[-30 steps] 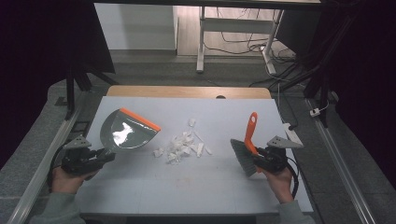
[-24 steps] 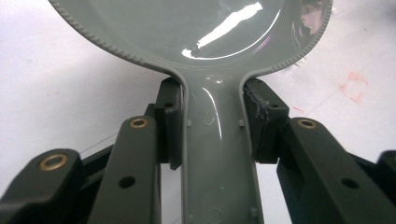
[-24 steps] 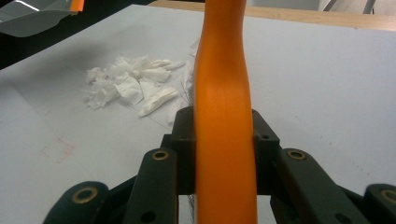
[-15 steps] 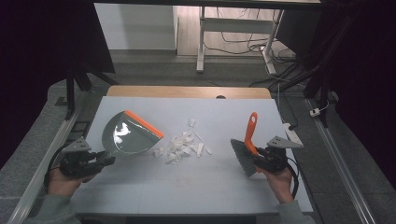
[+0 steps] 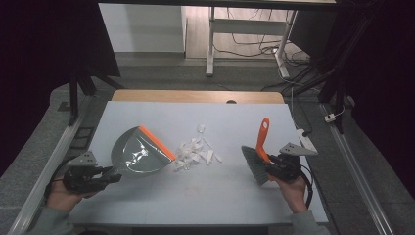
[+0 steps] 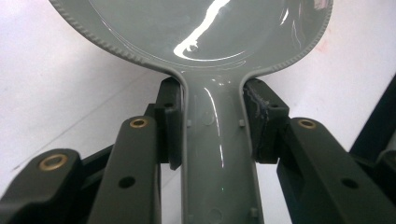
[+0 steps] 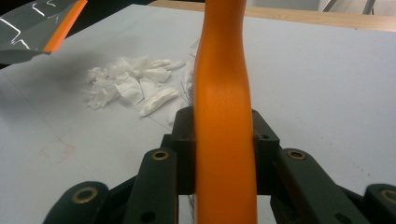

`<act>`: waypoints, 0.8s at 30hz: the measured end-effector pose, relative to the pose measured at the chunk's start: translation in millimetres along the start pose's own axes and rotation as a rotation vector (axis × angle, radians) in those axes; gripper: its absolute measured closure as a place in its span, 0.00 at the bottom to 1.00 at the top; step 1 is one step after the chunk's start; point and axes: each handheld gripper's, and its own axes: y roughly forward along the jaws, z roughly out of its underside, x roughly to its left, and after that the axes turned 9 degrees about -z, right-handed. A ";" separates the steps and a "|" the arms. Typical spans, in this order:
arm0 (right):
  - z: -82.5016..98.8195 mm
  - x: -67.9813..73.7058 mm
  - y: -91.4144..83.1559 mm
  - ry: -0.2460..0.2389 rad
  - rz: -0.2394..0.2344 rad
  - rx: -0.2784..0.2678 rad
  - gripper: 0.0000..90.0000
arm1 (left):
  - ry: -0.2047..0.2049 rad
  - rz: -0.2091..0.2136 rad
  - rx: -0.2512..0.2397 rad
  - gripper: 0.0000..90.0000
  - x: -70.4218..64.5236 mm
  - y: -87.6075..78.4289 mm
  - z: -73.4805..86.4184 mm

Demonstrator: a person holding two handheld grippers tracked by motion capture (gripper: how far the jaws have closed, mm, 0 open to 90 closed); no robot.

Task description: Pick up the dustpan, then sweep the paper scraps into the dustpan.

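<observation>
Left gripper [image 6: 212, 126] clenched on the handle of a grey plastic dustpan with an orange lip [image 5: 137, 155], jaws pressed to both sides of the handle. Pan seemingly tilted, lip resting just left of a small pile of torn white paper scraps [image 5: 195, 154] near the middle of the pale table [image 5: 220, 196]. Right gripper [image 7: 224, 135] clamped around the orange handle of a small grey-bristled hand brush [image 5: 258, 156], held to the right of the scraps, apart from them, bristles toward the pile. Judged an early stage of a sweep-up: tools picked up and placed either side, pan apparently empty, every scrap yet to be swept in.
</observation>
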 end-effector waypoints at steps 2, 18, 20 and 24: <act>0.2 -0.2 0.0 0.001 -0.004 -0.003 0.77 | 0.010 0.008 0.007 0.68 -0.7 -0.3 1.2; -0.1 0.6 -0.6 -0.004 -0.006 -0.007 0.77 | 0.126 0.059 0.115 0.68 -6.7 5.0 13.3; -0.3 0.6 -1.0 -0.004 -0.003 -0.007 0.77 | 0.135 0.067 0.122 0.68 -6.2 3.9 14.0; -0.7 0.5 -0.7 0.001 -0.005 -0.011 0.77 | 0.135 0.069 0.136 0.68 -6.0 4.1 16.7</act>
